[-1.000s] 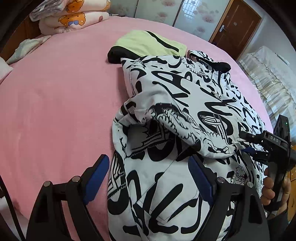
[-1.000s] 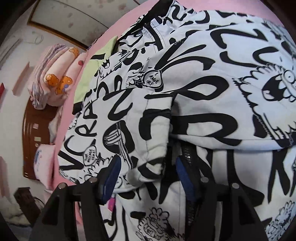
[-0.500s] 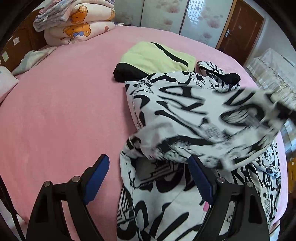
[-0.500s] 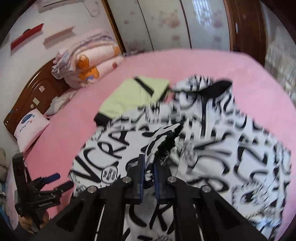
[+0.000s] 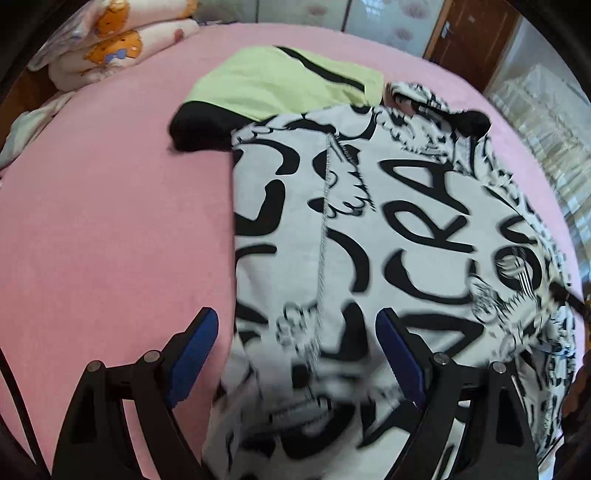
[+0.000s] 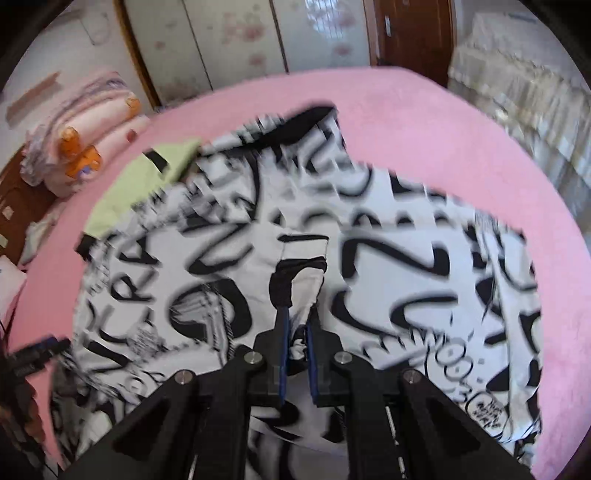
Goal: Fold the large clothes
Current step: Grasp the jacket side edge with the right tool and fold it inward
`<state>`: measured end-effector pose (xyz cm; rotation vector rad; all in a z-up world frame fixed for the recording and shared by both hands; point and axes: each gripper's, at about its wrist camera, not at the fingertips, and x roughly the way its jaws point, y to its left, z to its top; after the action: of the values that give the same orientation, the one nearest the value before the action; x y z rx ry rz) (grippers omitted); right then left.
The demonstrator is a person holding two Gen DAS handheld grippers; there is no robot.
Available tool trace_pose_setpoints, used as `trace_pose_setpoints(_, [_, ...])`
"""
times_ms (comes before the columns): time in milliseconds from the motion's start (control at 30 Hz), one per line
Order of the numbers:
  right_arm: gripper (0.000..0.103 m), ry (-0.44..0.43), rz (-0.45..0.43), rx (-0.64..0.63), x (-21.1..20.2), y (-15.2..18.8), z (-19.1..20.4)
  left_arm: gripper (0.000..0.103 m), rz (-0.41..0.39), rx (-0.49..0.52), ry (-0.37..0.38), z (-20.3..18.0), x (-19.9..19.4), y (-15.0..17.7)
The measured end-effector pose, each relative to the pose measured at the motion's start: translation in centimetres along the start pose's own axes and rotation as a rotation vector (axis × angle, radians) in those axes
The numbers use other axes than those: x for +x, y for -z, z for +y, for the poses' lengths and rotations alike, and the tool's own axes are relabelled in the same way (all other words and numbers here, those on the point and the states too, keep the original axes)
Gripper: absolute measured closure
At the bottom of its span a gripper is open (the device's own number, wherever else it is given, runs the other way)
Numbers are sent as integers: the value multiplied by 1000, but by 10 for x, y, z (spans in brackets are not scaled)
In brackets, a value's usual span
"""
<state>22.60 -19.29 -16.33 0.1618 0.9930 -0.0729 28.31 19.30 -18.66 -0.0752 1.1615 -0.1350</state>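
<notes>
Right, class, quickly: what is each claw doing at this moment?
Left claw: open above the black-and-white printed garment, gripping nothing.
Right claw: shut on a fold of that garment.

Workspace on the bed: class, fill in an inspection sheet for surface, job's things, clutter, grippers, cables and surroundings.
Surface: pink bed cover, bare on the left.
Job's things: black-and-white printed garment, spread out, crumpled.
Clutter: folded yellow-green garment beyond it; stacked bear-print bedding.
Grippers: left gripper open above the garment's edge; right gripper shut on a garment fold, its fingers having just closed.
Cables: nothing seen.
Surroundings: wardrobe doors, wooden door.
</notes>
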Motion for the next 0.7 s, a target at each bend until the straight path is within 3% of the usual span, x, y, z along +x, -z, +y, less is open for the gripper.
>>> trace_pose_setpoints(67, [91,2,75,8,24,16,-13,17,12,25,-26,1,13,-11])
trace_pose_setpoints(167, [75,-39,112,40,29,18,-22,17,28,40,-43,7,27,-27])
trace_pose_setpoints(233, [46,-86,100,68,23,11,-30,17,41,25,-22,18,36,-41])
trace_pose_setpoints(300, [37,-118,63,93,19,1,-37,17,49,6,18,28,43,-52])
trace_pose_setpoints(467, [37,-136,63,110,35,-27,-36,16,74,-34,117,42,65,-74])
trace_pose_setpoints(600, [37,-187,137,114,72,-39,-31,14,65,-72,175,49,77,-83])
trace_pose_setpoints(667, [45,-191,136,77,77,-38,-23,14,59,-100,223,55,79,-84])
trace_pose_setpoints(700, [62,-186,131,40,77,-36,-16,14,54,-106,237,57,77,-82])
